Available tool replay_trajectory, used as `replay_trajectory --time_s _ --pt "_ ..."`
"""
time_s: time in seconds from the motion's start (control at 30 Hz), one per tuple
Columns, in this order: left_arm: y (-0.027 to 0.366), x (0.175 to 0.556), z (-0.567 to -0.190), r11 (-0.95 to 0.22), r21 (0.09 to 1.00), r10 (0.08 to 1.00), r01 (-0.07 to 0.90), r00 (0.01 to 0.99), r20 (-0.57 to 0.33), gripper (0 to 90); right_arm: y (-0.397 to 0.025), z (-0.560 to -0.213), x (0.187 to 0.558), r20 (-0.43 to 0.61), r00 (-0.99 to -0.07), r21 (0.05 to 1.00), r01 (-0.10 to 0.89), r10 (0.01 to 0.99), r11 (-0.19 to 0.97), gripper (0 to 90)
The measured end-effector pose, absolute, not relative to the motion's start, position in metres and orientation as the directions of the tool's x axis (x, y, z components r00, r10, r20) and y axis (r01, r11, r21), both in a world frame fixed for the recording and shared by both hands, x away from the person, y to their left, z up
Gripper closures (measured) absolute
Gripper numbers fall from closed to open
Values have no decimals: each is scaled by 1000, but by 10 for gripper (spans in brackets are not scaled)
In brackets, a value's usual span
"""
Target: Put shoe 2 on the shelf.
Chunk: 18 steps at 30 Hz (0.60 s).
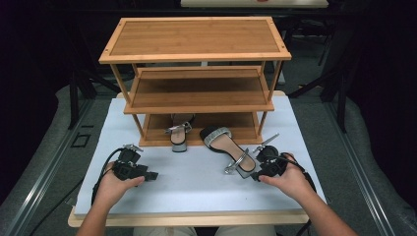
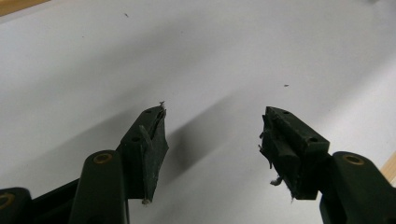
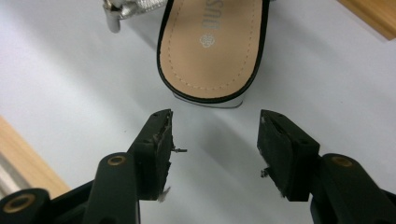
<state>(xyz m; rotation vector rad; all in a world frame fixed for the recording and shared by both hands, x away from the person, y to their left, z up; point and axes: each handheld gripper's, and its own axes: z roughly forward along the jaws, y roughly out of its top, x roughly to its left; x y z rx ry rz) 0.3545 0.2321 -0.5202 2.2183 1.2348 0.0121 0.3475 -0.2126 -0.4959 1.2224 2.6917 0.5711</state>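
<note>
A black sandal with a tan insole and silver straps (image 1: 225, 146) lies on the white tabletop (image 1: 196, 184) in front of a three-tier wooden shoe rack (image 1: 196, 39). Its heel end (image 3: 212, 46) sits just ahead of my right gripper (image 3: 215, 130), whose jaws stand open and apart from it. In the high view my right gripper (image 1: 252, 175) points left at that heel. A second matching sandal (image 1: 180, 132) rests on the rack's bottom shelf, heel sticking out over the front. My left gripper (image 1: 151, 174) rests at the front left, open (image 2: 212, 126) over bare white surface.
The rack's middle shelf (image 1: 196, 93) and top shelf carry nothing. The wooden table edge (image 1: 196, 219) runs along the front. Dark floor and metal stands surround the table. A silver buckle strap (image 3: 123, 9) lies to the left of the sandal's heel.
</note>
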Motion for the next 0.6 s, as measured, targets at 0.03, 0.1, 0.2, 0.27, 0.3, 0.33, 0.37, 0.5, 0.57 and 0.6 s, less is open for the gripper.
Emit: replay_trajectory --time_s 0.03,0.1,0.2,0.27,0.3,0.33,0.37,0.5,0.57,0.6 --pt "232 355 -520 -392 500 778 772 569 -268 399 -213 -496 348 37 -663 391 698 748 600 448" --pt "232 355 -521 -392 497 778 774 568 -270 399 -211 -501 349 41 -659 389 703 751 596 454" --pt "233 355 -520 -393 500 777 772 569 -267 399 -208 -509 355 64 -666 390 702 743 595 476" --pt "233 355 -520 -392 502 778 771 569 -266 399 -205 -512 356 50 -664 394 699 746 596 502" --pt "233 355 -520 -391 502 778 771 568 -267 399 -203 -513 356 51 -662 386 704 748 596 497" --pt "233 355 -520 -392 501 779 772 568 -267 399 -202 -513 356 42 -661 385 703 749 598 497" --pt "233 355 -520 -393 499 778 772 569 -266 399 -200 -513 355 39 -664 384 700 747 602 498" --pt "232 355 -521 -394 498 778 772 569 -267 399 -196 -514 355 65 -669 388 700 740 599 489" --pt "231 355 -521 -397 500 776 770 573 -265 399 -194 -514 355 83 -675 385 700 733 602 481" --pt "231 355 -521 -397 500 776 770 573 -265 399 -194 -514 355 83 -675 385 700 733 602 481"
